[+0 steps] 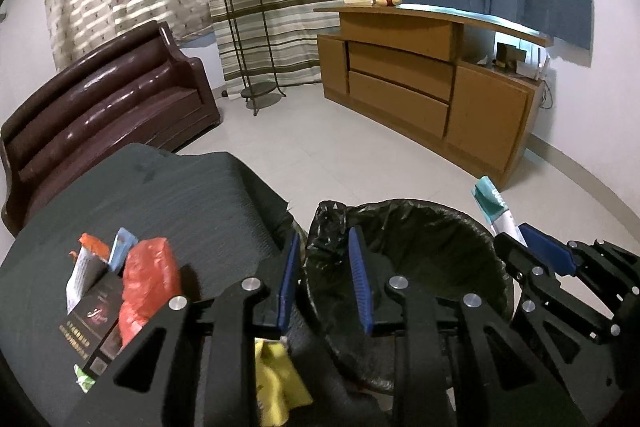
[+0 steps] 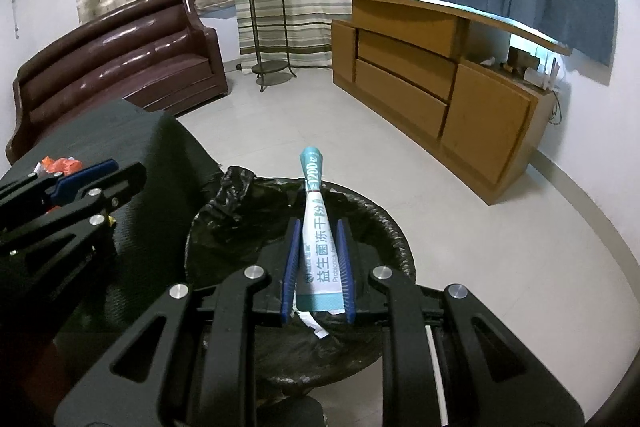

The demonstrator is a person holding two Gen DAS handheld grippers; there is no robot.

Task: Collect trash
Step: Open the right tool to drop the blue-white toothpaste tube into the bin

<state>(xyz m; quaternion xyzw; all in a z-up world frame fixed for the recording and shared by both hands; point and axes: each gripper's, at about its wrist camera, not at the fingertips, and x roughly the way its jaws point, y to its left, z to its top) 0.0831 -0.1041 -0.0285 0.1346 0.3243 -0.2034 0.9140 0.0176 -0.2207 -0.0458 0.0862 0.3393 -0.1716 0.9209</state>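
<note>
A bin [image 1: 404, 227] [image 2: 372, 219] lined with a black bag stands on the floor beside a dark table [image 1: 160, 195]. My right gripper [image 2: 318, 271] is shut on a white and teal sachet [image 2: 318, 239] and holds it over the bin; the sachet also shows at the right in the left wrist view [image 1: 494, 205]. My left gripper [image 1: 325, 279] is open and empty above the bin's left rim. On the table lie a red bag [image 1: 146, 279], a black box [image 1: 94, 323], an orange wrapper [image 1: 94, 245], a light blue packet [image 1: 122, 247] and a yellow scrap [image 1: 276, 379].
A brown sofa [image 1: 100, 119] stands at the left, a metal plant stand [image 1: 250, 39] with a potted plant at the back, and a wooden cabinet [image 1: 420, 83] at the right. Pale tiled floor [image 1: 340, 155] lies between them.
</note>
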